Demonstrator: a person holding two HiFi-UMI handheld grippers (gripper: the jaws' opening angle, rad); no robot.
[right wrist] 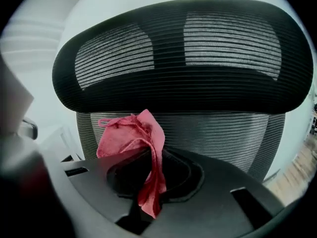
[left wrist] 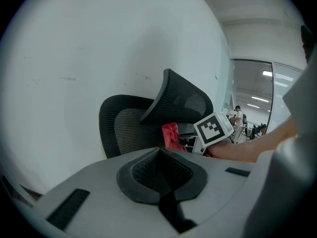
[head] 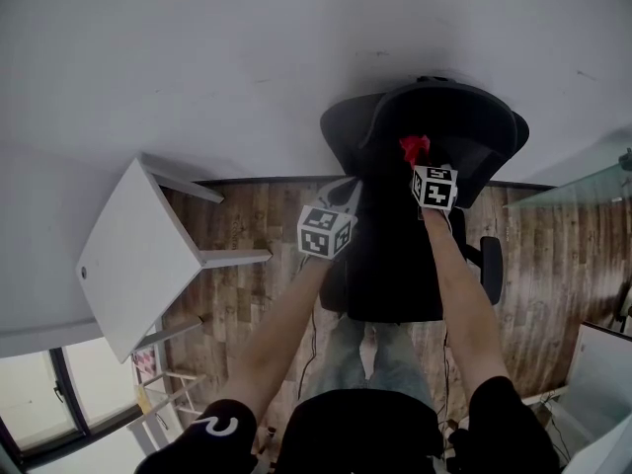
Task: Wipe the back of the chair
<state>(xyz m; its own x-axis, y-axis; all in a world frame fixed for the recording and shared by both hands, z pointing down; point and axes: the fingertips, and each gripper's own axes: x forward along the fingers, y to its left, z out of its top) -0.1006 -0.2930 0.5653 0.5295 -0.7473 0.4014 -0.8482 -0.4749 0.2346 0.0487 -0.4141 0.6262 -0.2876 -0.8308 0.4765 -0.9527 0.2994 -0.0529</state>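
The person's forearms (head: 267, 354) are seen nearest, each carrying tongs. The left tongs (left wrist: 161, 157) are pressed together with nothing between them. The right tongs (right wrist: 148, 170) are clamped on a red cloth (right wrist: 130, 138), whose long axis runs up and down. Its bunched top is pointed at the mesh back (right wrist: 208, 133) of the black chair (head: 395, 265), just under the wide headrest (right wrist: 178, 58). The chair is stood upright, seat toward the person, back toward the white wall (head: 247, 67).
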